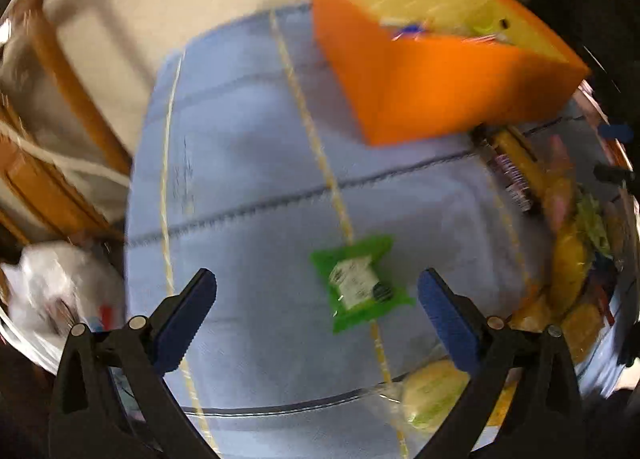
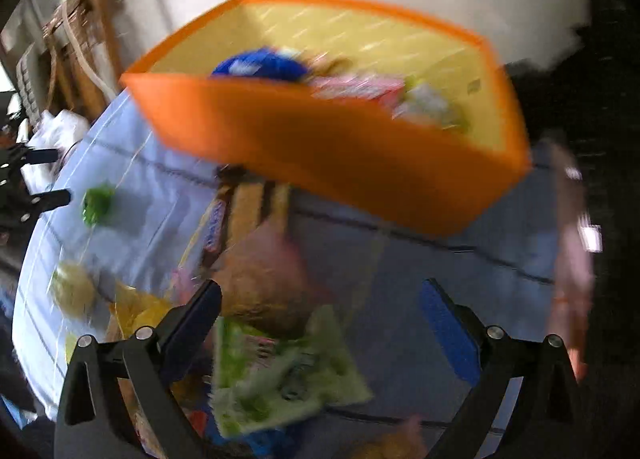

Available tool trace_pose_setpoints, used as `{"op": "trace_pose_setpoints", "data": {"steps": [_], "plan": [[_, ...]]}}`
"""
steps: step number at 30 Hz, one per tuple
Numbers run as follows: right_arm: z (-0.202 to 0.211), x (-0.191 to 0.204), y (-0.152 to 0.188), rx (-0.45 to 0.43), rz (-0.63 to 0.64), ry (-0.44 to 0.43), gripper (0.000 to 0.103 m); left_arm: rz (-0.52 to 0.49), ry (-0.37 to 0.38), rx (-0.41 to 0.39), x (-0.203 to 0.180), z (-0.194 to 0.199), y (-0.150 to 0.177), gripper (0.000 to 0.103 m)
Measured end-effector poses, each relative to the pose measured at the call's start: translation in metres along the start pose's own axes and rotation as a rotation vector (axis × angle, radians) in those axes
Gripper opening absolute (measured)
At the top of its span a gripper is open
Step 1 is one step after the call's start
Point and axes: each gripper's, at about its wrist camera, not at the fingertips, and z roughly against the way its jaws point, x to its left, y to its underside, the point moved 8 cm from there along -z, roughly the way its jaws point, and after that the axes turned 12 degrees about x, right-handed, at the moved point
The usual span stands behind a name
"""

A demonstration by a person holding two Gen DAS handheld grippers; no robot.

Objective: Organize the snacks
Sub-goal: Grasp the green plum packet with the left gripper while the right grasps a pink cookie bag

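Note:
An orange bin [image 1: 432, 71] with a yellow inside stands at the far side of a blue cloth [image 1: 248, 163]; it also shows in the right wrist view [image 2: 328, 163] with several snack packs in it. My left gripper [image 1: 316, 299] is open above a small green packet [image 1: 358, 283], which lies between its fingers. A round yellow-green snack [image 1: 434, 391] lies nearer. My right gripper [image 2: 320, 311] is open and empty over a pile of snacks: a light green pack [image 2: 280, 371] and a brown-pink pack [image 2: 264, 279]. The green packet [image 2: 98, 205] lies at the left in that view.
More snack packs [image 1: 568, 243] lie in a heap at the cloth's right side. A wooden chair [image 1: 68, 71] and white bags [image 1: 52, 283] are at the left. A white wall is behind the bin. The left gripper's fingers [image 2: 44, 197] show at the right wrist view's left edge.

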Motion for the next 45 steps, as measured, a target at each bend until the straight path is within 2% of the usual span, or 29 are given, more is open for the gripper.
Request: {"op": "trace_pose_setpoints", "data": {"steps": [2, 4, 7, 9, 10, 11, 12, 13, 16, 18, 22, 25, 27, 28, 30, 31, 33, 35, 38, 40, 44, 45], "plan": [[-0.017, 0.011, -0.004, 0.017, 0.008, -0.039, 0.099, 0.043, 0.074, 0.001, 0.003, -0.017, 0.003, 0.099], [-0.033, 0.02, -0.007, 0.044, 0.015, -0.076, 0.099, 0.029, 0.112, 0.001, -0.003, -0.028, 0.002, 0.099], [-0.046, 0.031, -0.01, 0.039, 0.021, -0.133, 0.099, -0.014, 0.062, 0.051, -0.006, -0.055, 0.005, 0.099], [-0.054, 0.033, -0.008, 0.089, -0.022, -0.145, 0.089, -0.022, 0.039, 0.076, -0.01, -0.063, 0.01, 0.098], [-0.052, 0.039, -0.007, 0.097, -0.039, -0.182, 0.072, -0.039, 0.024, 0.042, -0.014, -0.061, 0.01, 0.093], [-0.05, 0.041, -0.007, 0.097, -0.045, -0.181, 0.065, -0.048, 0.029, 0.031, -0.016, -0.058, 0.012, 0.086], [-0.047, 0.045, -0.005, 0.094, -0.038, -0.149, 0.056, -0.052, 0.038, 0.011, -0.019, -0.051, 0.013, 0.058], [-0.042, 0.049, -0.002, 0.086, -0.026, -0.1, 0.05, -0.046, 0.041, 0.012, -0.018, -0.046, 0.015, 0.04], [-0.02, 0.05, 0.007, 0.059, -0.084, -0.051, 0.037, 0.009, 0.128, 0.03, -0.018, -0.04, 0.021, 0.039], [-0.004, 0.05, 0.011, 0.021, -0.111, -0.054, 0.033, 0.001, 0.121, -0.004, -0.02, -0.029, 0.026, 0.039], [0.032, 0.033, 0.019, -0.048, -0.225, -0.105, 0.031, 0.07, 0.189, -0.072, -0.024, -0.001, 0.028, 0.039], [0.054, 0.02, 0.029, -0.104, -0.274, -0.141, 0.031, 0.11, 0.17, -0.142, -0.035, 0.031, 0.022, 0.039], [0.07, 0.014, 0.027, -0.159, -0.309, -0.15, 0.031, 0.164, 0.14, -0.239, -0.046, 0.059, 0.014, 0.039], [0.083, 0.01, 0.025, -0.205, -0.341, -0.179, 0.031, 0.178, 0.15, -0.267, -0.051, 0.067, 0.008, 0.039], [0.1, -0.001, 0.018, -0.271, -0.38, -0.204, 0.031, 0.201, 0.244, -0.302, -0.068, 0.082, -0.011, 0.039], [0.105, -0.004, 0.014, -0.291, -0.379, -0.197, 0.031, 0.195, 0.265, -0.307, -0.079, 0.089, -0.021, 0.039], [0.121, -0.015, 0.004, -0.342, -0.392, -0.181, 0.031, 0.144, 0.228, -0.323, -0.096, 0.104, -0.041, 0.039], [0.138, -0.032, -0.01, -0.4, -0.417, -0.202, 0.031, 0.099, 0.213, -0.347, -0.107, 0.113, -0.056, 0.039], [0.159, -0.052, -0.032, -0.46, -0.419, -0.165, 0.031, 0.066, 0.192, -0.348, -0.114, 0.124, -0.087, 0.039], [0.174, -0.063, -0.048, -0.503, -0.423, -0.176, 0.031, 0.06, 0.165, -0.358, -0.113, 0.131, -0.104, 0.039], [0.184, -0.084, -0.071, -0.532, -0.409, -0.154, 0.031, 0.053, 0.139, -0.383, -0.115, 0.137, -0.137, 0.039], [0.18, -0.089, -0.077, -0.512, -0.425, -0.156, 0.031, 0.064, 0.135, -0.394, -0.114, 0.14, -0.142, 0.039]]}}
